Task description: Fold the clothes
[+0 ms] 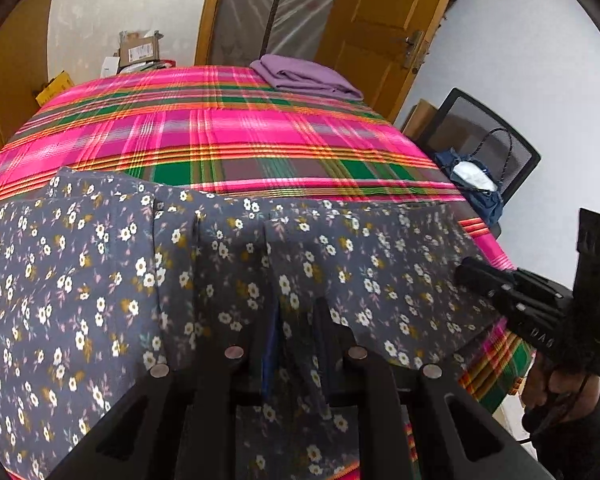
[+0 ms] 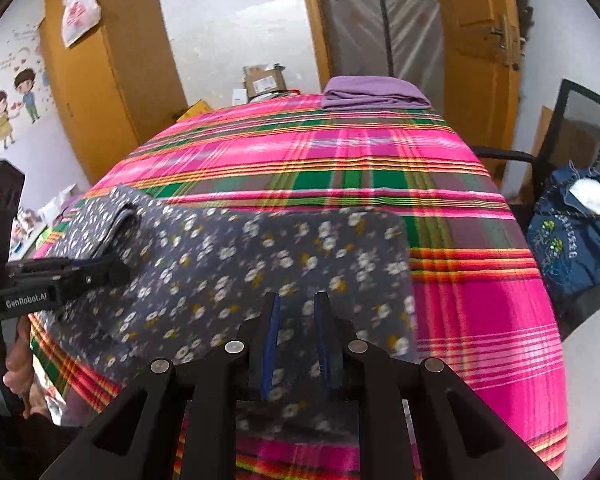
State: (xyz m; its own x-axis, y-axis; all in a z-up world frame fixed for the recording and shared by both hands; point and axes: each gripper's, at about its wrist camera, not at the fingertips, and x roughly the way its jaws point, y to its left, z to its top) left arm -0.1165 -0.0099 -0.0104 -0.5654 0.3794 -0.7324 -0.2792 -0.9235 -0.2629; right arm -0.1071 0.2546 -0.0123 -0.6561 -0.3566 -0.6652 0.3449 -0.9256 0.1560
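Observation:
A dark grey garment with small white and yellow flowers [image 1: 100, 280] [image 2: 220, 260] lies across the near edge of a bed with a pink and green plaid cover [image 1: 240, 128] [image 2: 380, 152]. My left gripper [image 1: 296, 308] is shut on the cloth, with a fold caught between its pads. In the right wrist view that left gripper [image 2: 116, 268] grips the garment's left edge, with a hand below it. My right gripper [image 2: 297, 304] is shut on the garment near its right end, and flowered cloth shows between its blue pads. In the left wrist view the right gripper [image 1: 462, 272] sits at the garment's right edge.
A folded purple cloth [image 1: 304, 76] [image 2: 372, 92] lies at the bed's far right corner. A black chair with a blue denim bag [image 1: 476, 184] [image 2: 572, 240] stands right of the bed. A yellow wardrobe [image 2: 100, 80] and a cardboard box [image 1: 140, 48] stand behind the bed.

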